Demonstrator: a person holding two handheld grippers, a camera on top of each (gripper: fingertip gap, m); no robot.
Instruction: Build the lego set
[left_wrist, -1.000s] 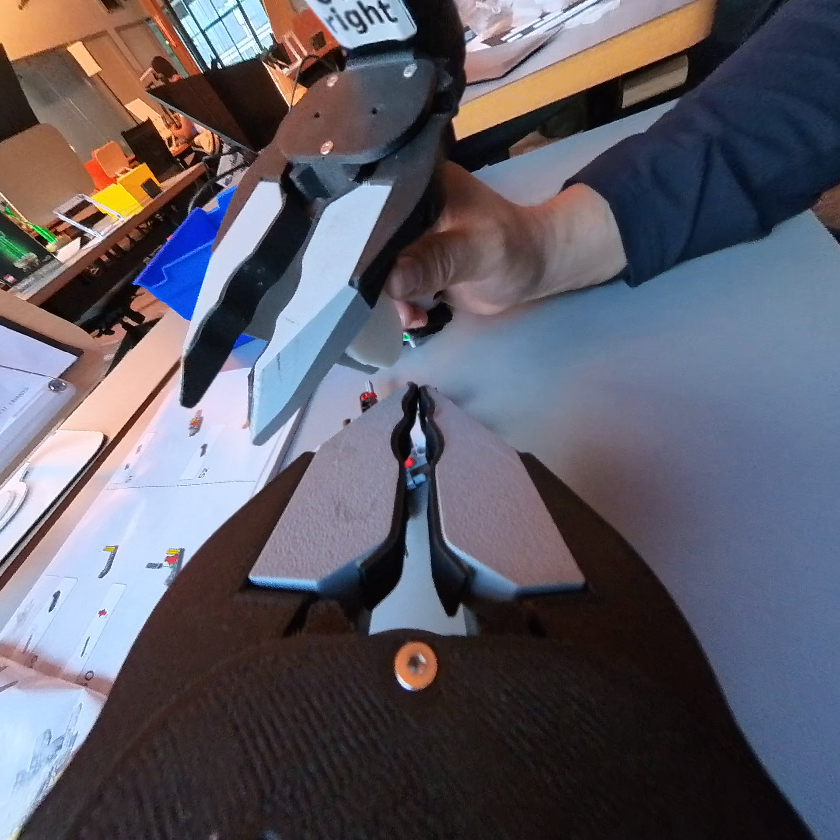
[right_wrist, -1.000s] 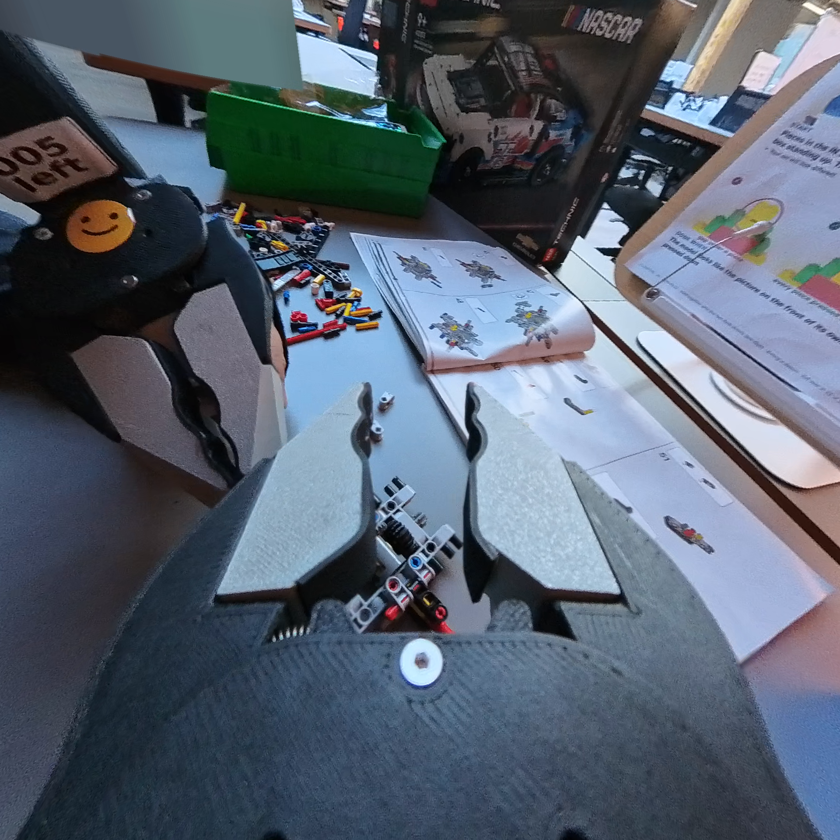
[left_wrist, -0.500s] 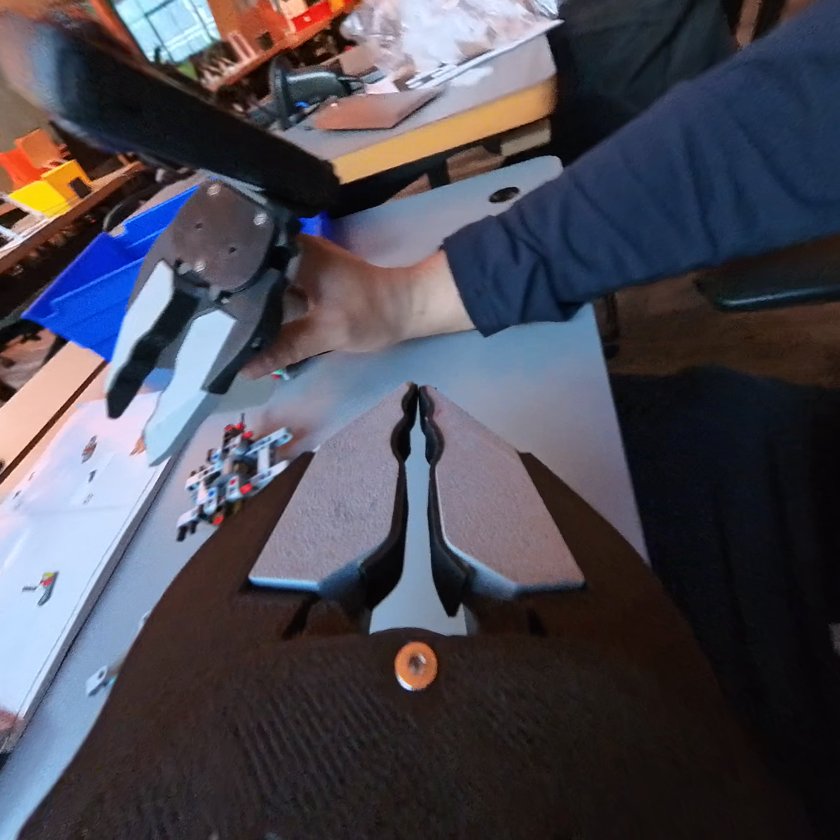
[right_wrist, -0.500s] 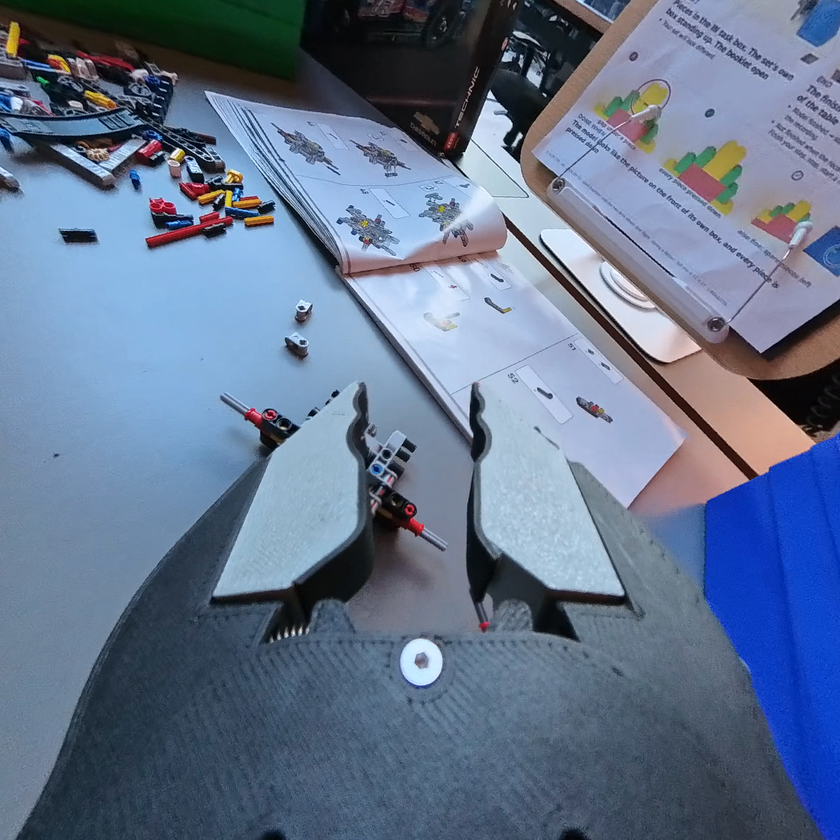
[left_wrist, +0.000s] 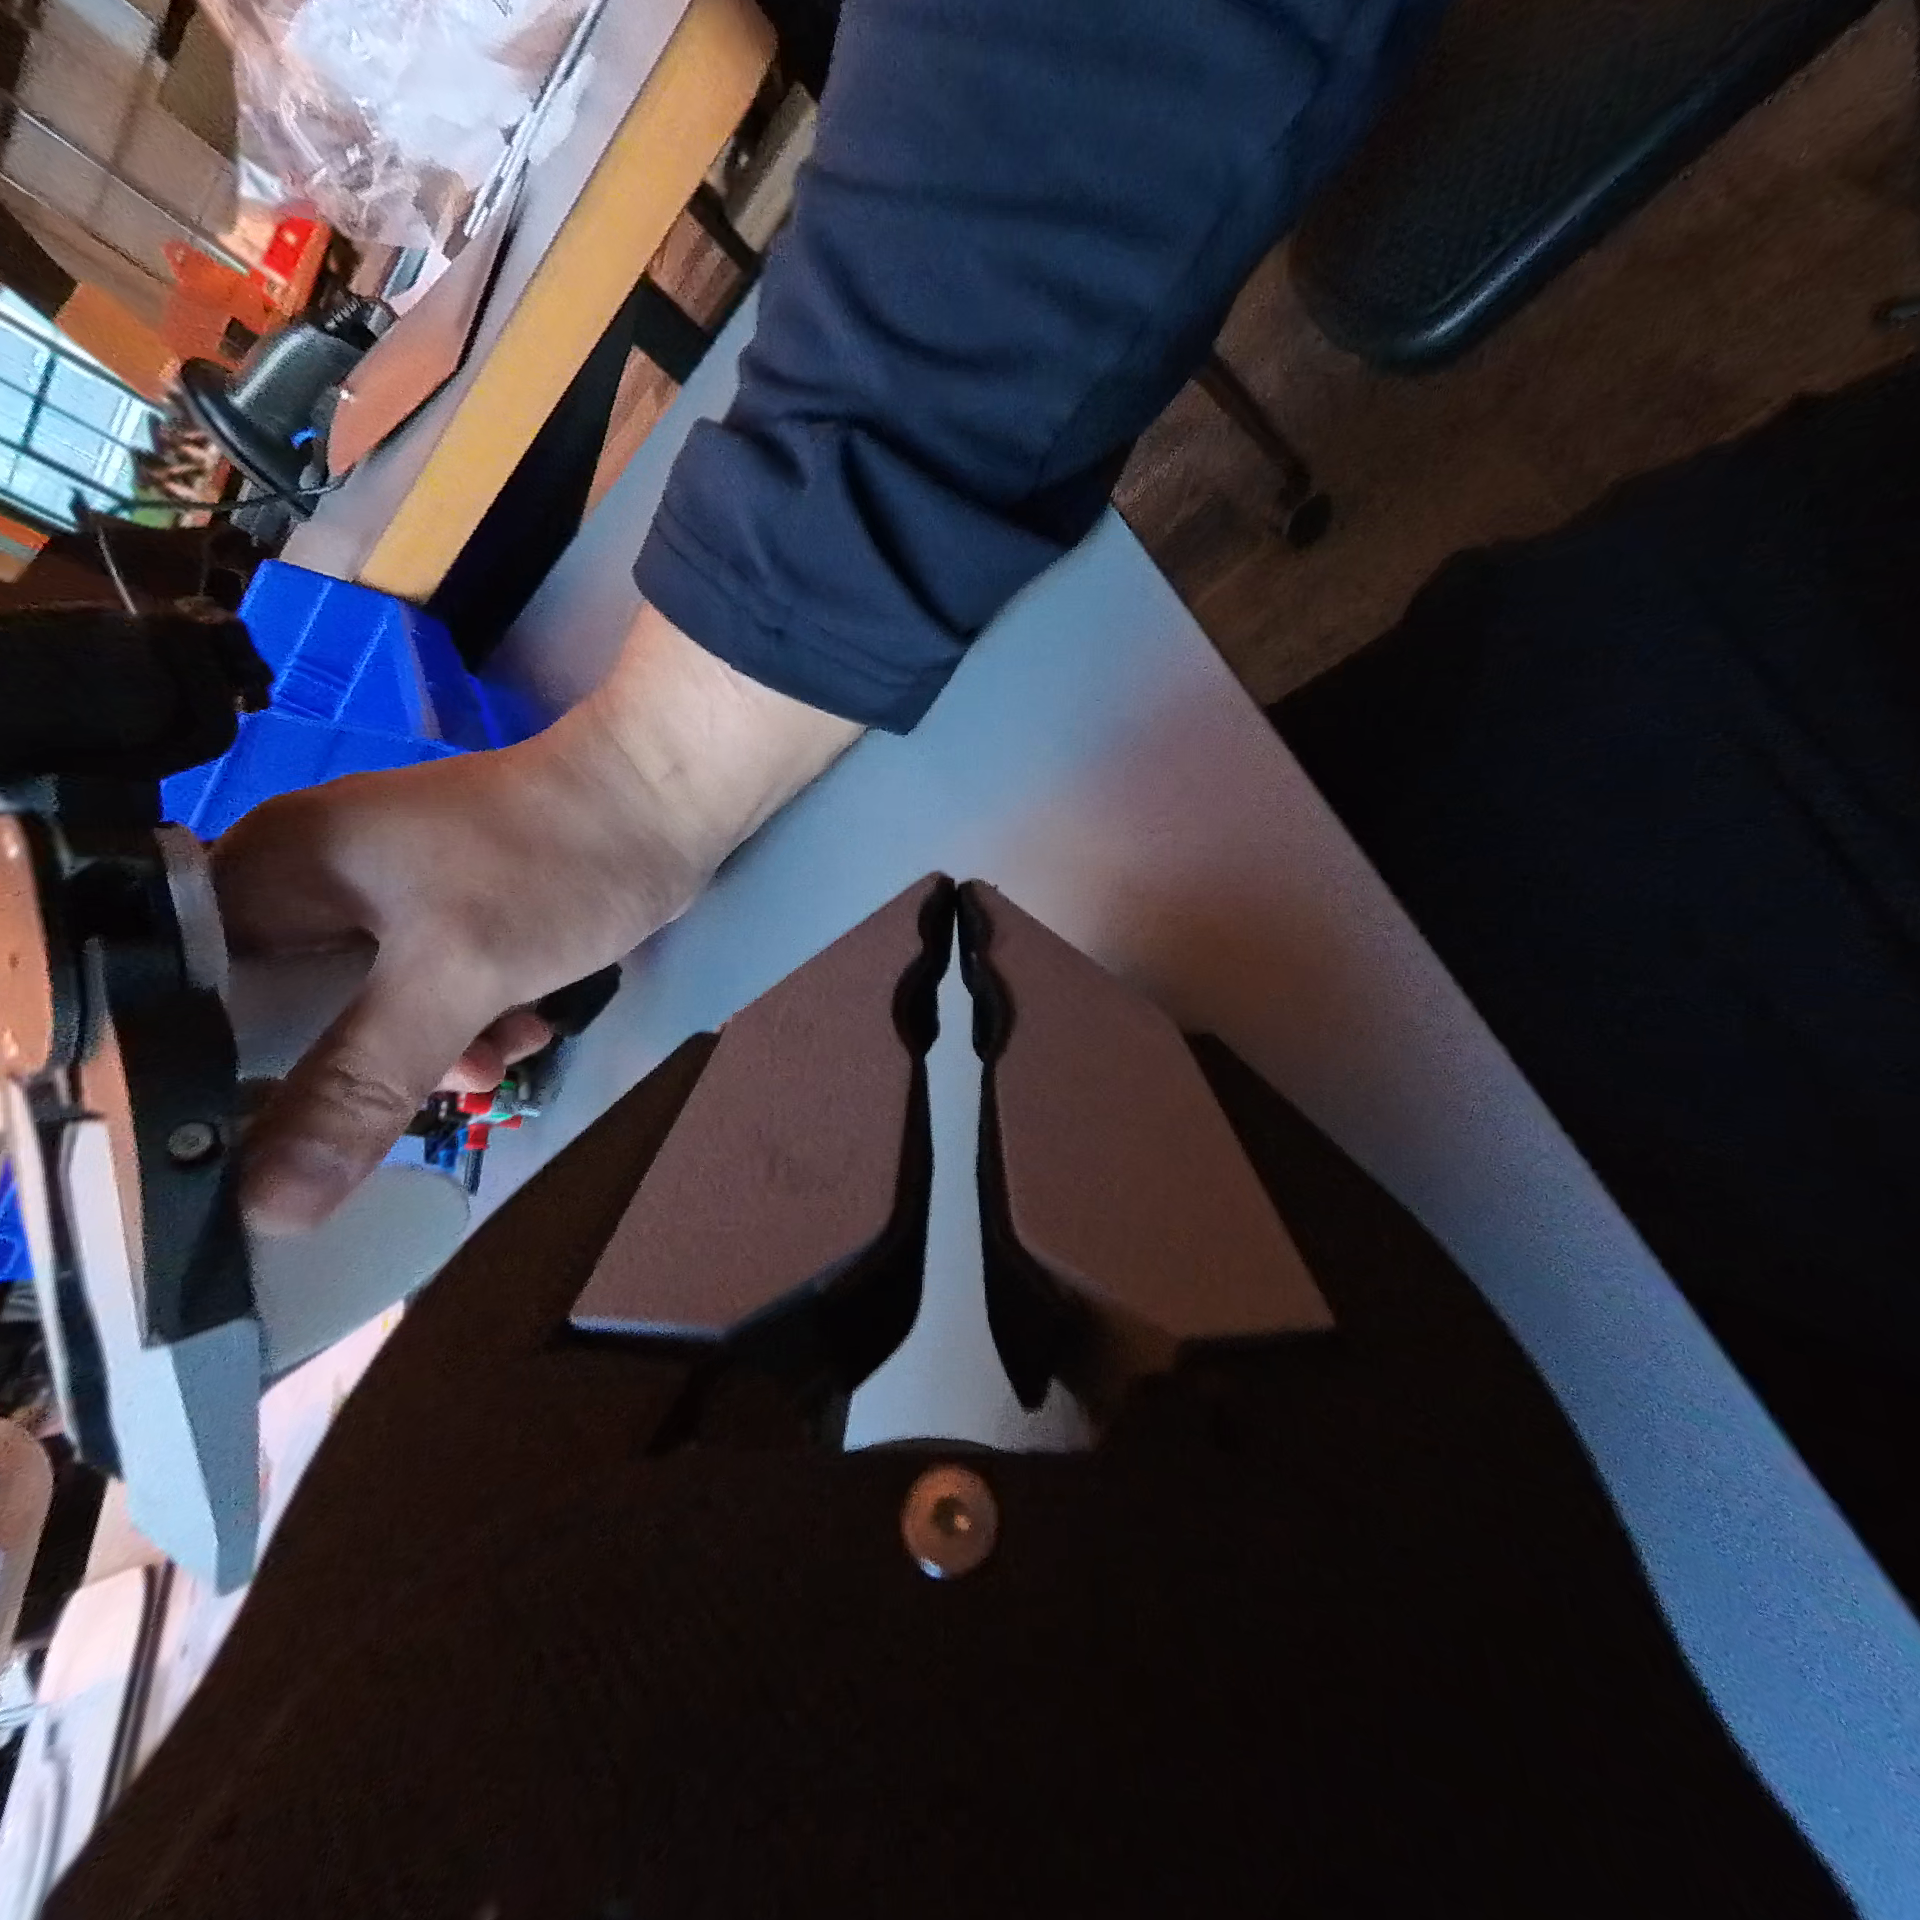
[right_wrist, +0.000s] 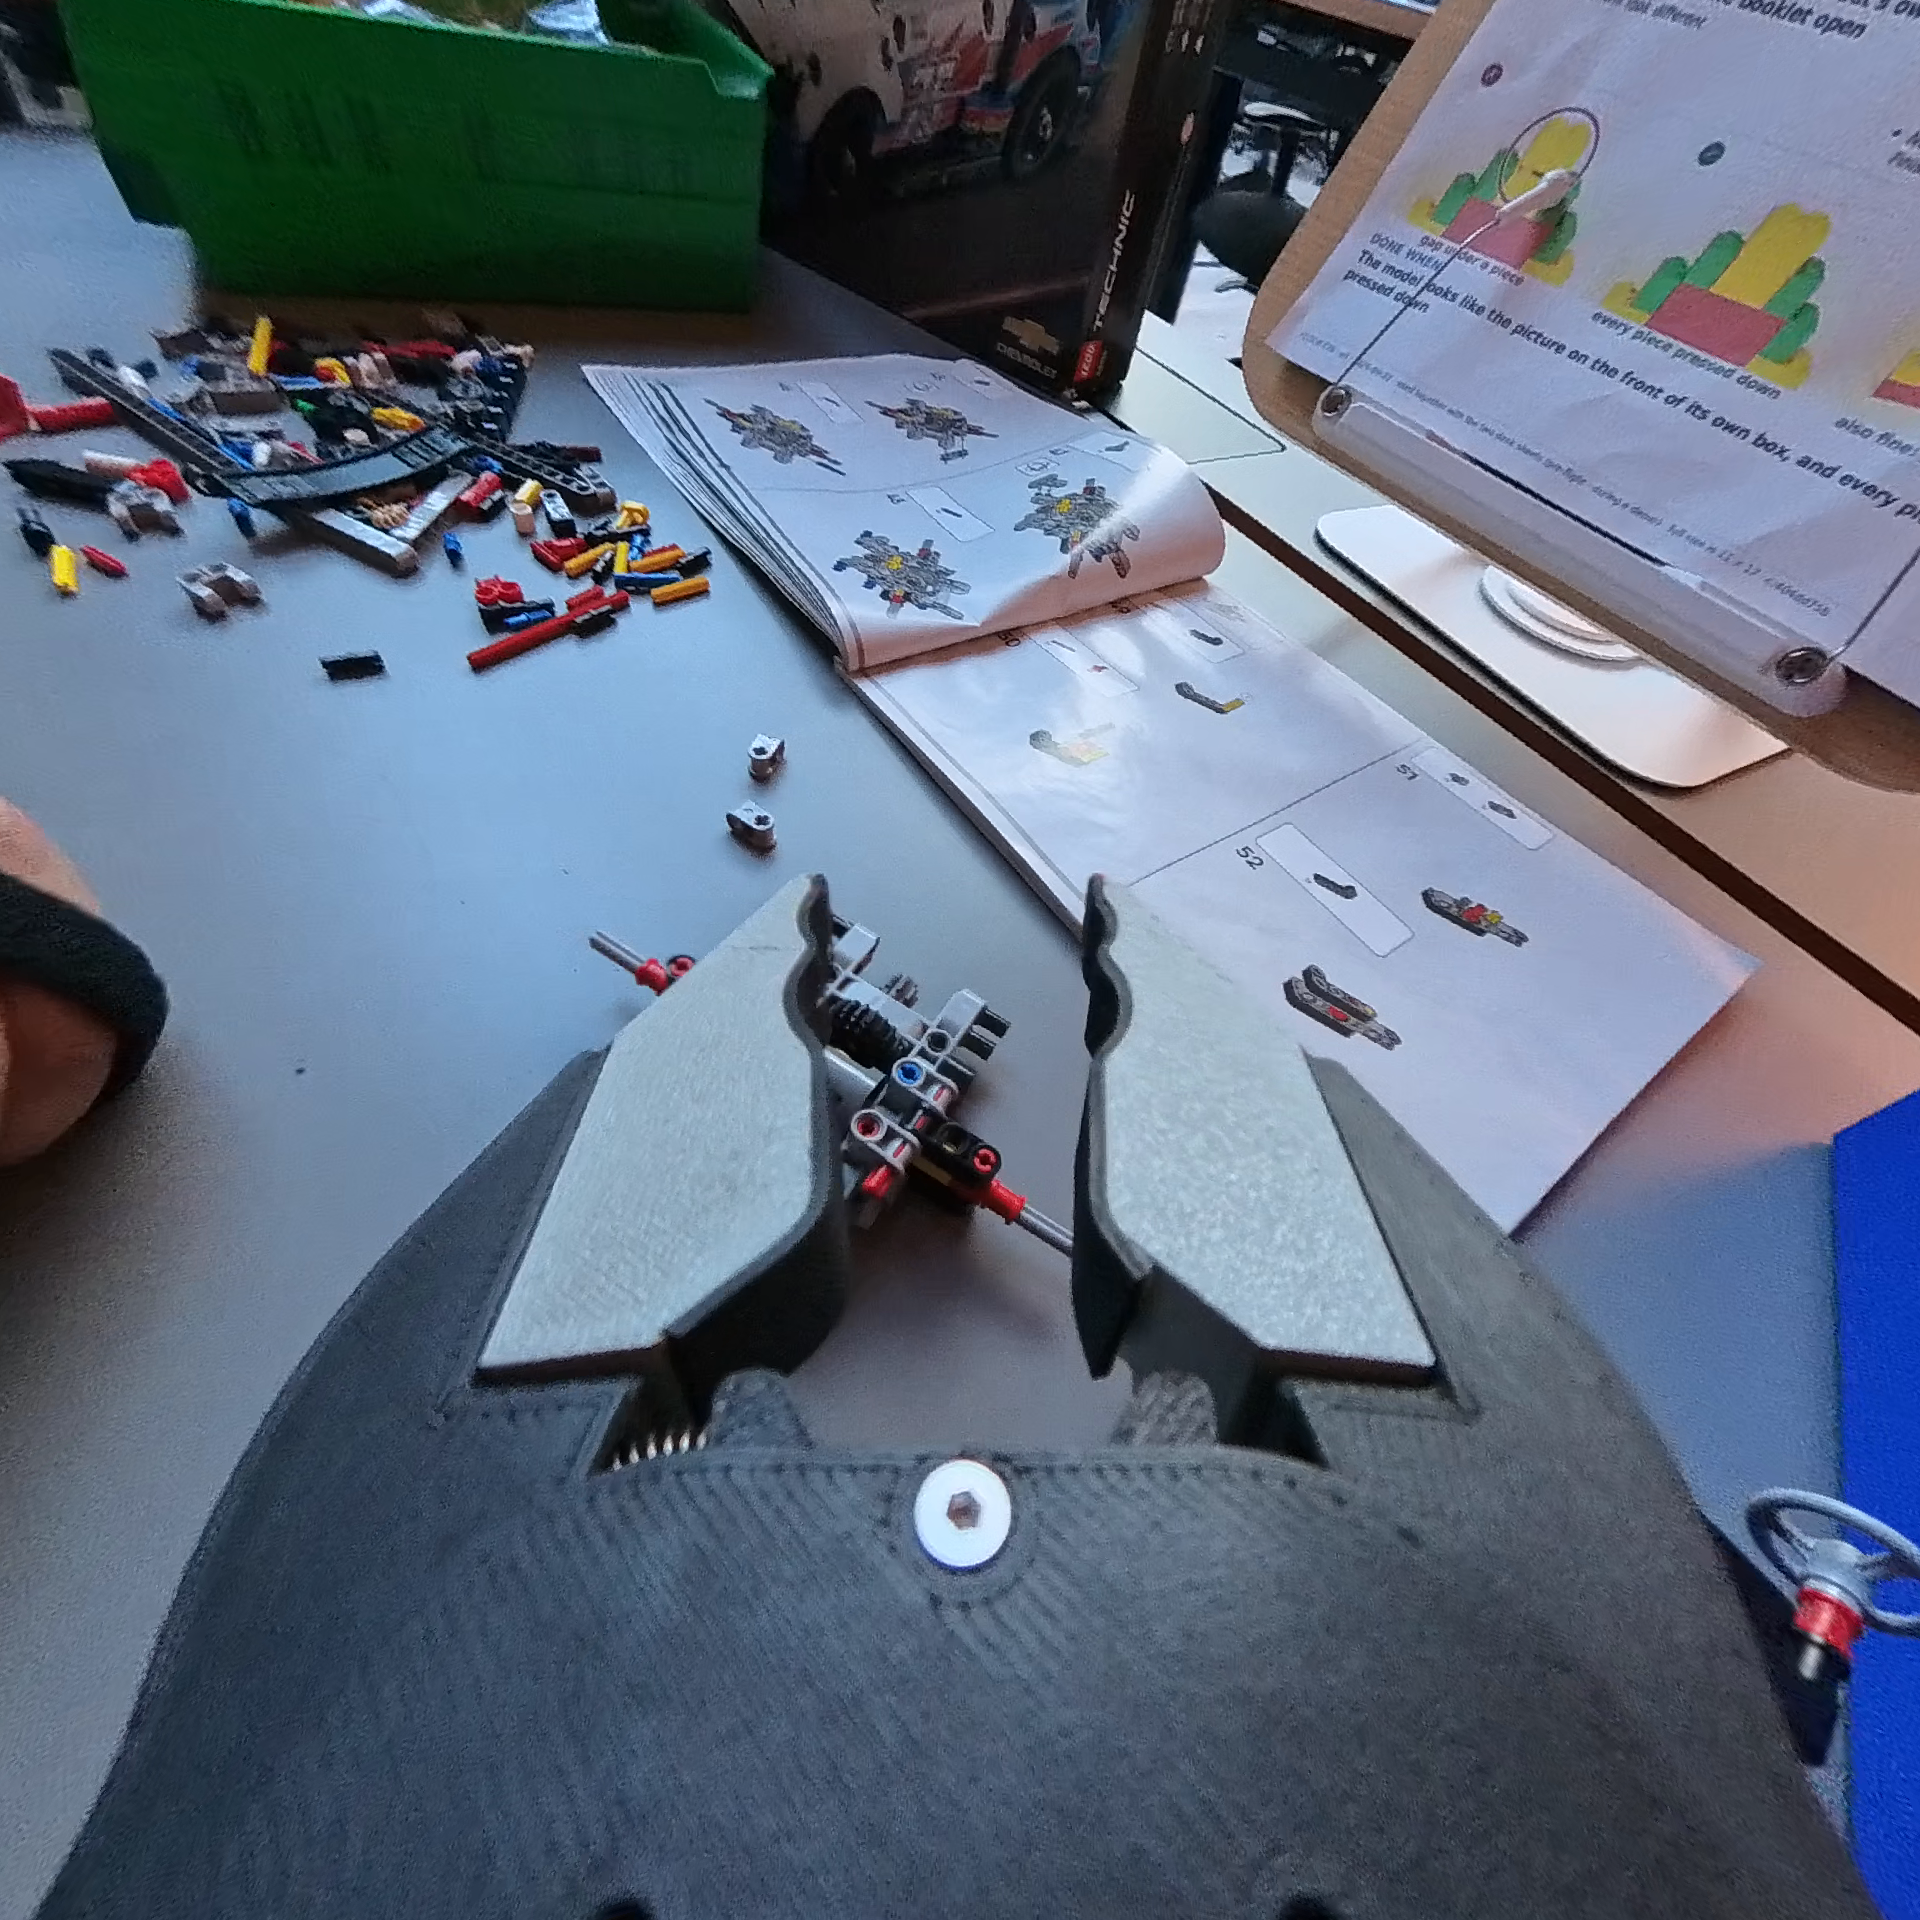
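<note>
My right gripper is open and hangs just above a small grey and black brick assembly with red pins and a grey axle. The assembly lies on the grey table. My left finger covers part of it, and a clear gap separates it from the right finger. In the left wrist view the assembly peeks out under the hand that holds the right gripper. My left gripper is shut with nothing between its tips, above bare table near the edge.
Two small grey connectors lie just ahead of the assembly. There is an open instruction booklet to the right, a pile of loose pieces far left, a green bin, a set box, a sheet stand and a blue bin. One gripper's finger ends stand about 20 centimetres off the other's.
The right jaws have opened wider, and the assembly now lies on the table beneath them. The left gripper, shut throughout, has swung away toward the table's edge.
</note>
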